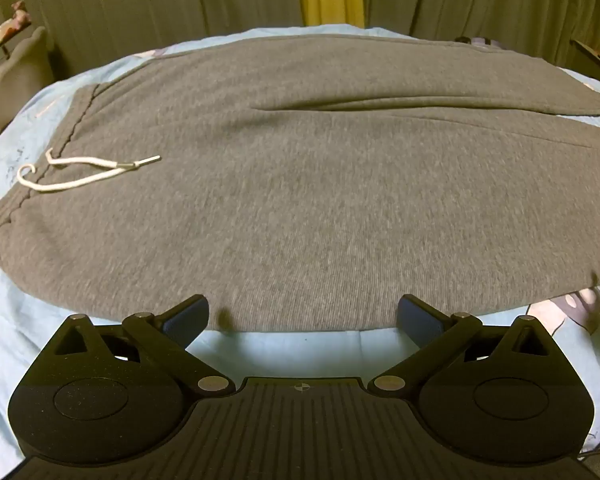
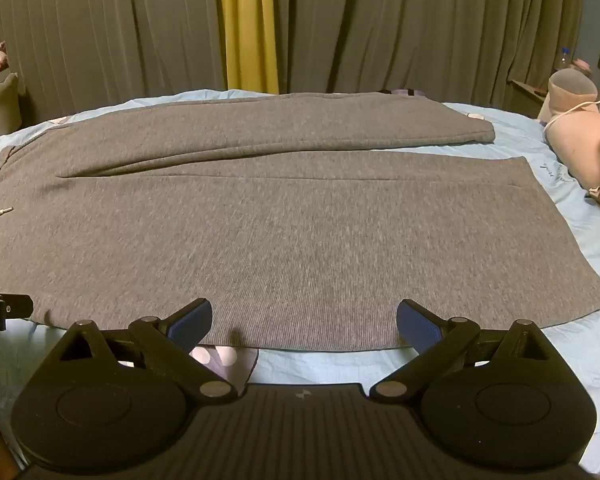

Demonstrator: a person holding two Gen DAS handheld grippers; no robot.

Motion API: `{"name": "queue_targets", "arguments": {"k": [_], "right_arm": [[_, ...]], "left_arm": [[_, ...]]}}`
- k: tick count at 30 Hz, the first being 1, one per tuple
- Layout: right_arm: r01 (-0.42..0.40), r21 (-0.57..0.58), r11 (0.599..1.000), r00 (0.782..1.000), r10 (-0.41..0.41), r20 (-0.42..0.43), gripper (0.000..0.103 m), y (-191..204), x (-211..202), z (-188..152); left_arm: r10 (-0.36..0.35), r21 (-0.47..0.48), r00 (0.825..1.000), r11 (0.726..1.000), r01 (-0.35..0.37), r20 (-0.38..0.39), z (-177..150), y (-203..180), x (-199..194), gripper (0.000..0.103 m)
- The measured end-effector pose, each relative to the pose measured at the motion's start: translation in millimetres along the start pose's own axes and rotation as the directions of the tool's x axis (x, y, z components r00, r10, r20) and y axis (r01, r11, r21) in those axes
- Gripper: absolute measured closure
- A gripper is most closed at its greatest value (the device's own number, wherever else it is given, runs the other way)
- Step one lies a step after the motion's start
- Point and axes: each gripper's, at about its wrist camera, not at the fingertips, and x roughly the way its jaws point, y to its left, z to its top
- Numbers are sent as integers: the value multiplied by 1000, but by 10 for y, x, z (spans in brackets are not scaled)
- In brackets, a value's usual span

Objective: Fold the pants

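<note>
Grey sweatpants (image 1: 300, 200) lie flat on a light blue bed sheet (image 1: 292, 350), waistband to the left, both legs stretching right. A white drawstring (image 1: 80, 172) rests near the waistband. My left gripper (image 1: 302, 318) is open and empty, just above the near edge of the pants by the hip. In the right wrist view the pants (image 2: 300, 220) show their leg ends at the right. My right gripper (image 2: 304, 322) is open and empty at the near edge of the near leg. The left gripper's side (image 2: 4, 310) shows at the far left.
Grey and yellow curtains (image 2: 252, 24) hang behind the bed. A pink plush toy (image 2: 584, 136) with a white cable lies at the right of the bed. A padded chair (image 1: 16, 76) stands at the far left.
</note>
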Motion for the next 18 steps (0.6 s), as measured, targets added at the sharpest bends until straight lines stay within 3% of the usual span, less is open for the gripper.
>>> {"name": "queue_targets", "arguments": {"k": [18], "right_arm": [[0, -1, 1000, 1000, 0, 2, 4, 1, -8, -5]], "left_arm": [[3, -3, 1000, 1000, -3, -7, -16, 11, 37, 0]]}}
